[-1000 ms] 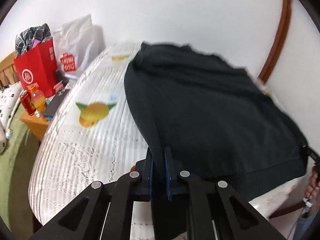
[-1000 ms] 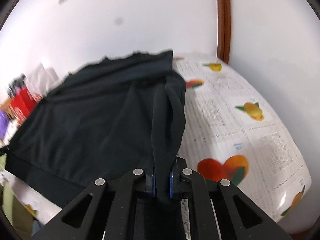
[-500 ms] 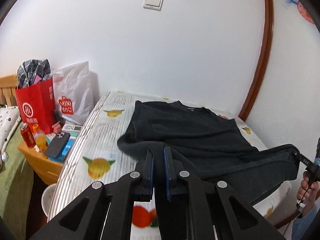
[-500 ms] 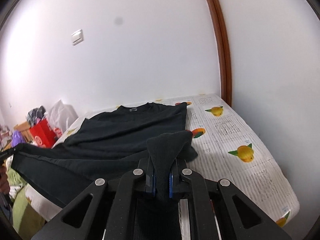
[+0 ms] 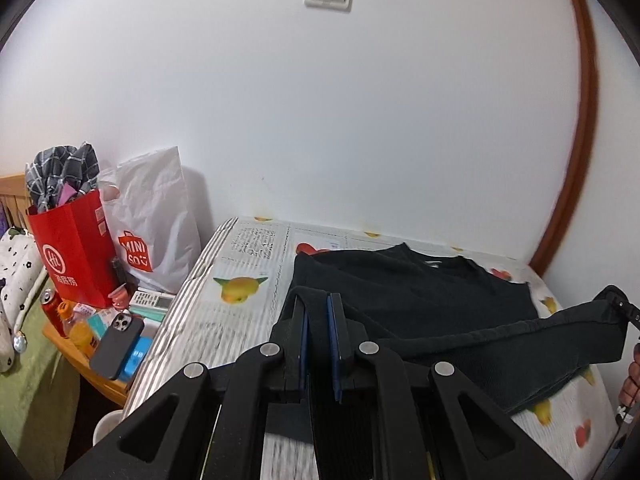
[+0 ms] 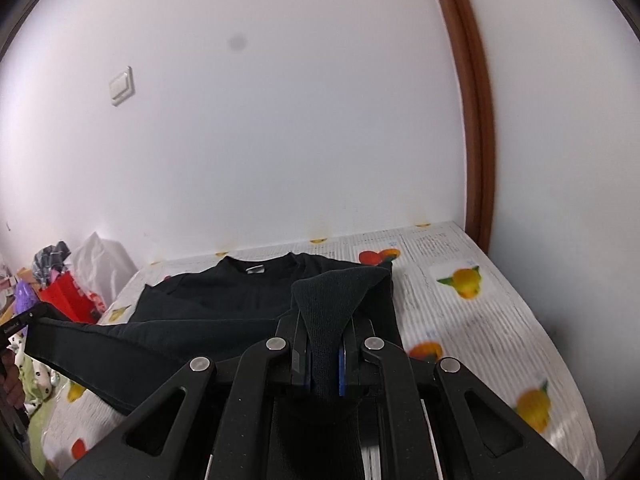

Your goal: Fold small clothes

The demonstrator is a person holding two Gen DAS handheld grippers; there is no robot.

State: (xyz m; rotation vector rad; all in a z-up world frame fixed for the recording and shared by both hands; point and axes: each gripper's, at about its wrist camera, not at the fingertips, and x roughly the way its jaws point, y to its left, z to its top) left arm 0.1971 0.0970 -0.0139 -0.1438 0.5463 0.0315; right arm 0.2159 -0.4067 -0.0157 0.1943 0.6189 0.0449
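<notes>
A black shirt (image 5: 404, 292) lies on the table with its collar toward the wall; it also shows in the right wrist view (image 6: 224, 292). My left gripper (image 5: 316, 316) is shut on the shirt's bottom left corner. My right gripper (image 6: 324, 344) is shut on the bottom right corner, and a fold of ribbed hem sticks up between its fingers. The hem (image 5: 520, 336) hangs stretched in the air between the two grippers, above the table. The right gripper's tip shows in the left wrist view (image 5: 620, 304).
The table (image 5: 244, 276) has a white fruit-print cover and stands against a white wall. A red bag (image 5: 72, 248), a white bag (image 5: 156, 220), a phone (image 5: 118, 340) and small items sit on a low stand at the left. A brown door frame (image 6: 472, 120) is at the right.
Both grippers have lifted the shirt's bottom hem up and pulled back from the table. The shirt now lies farther away, with its hem raised and stretched between them.
</notes>
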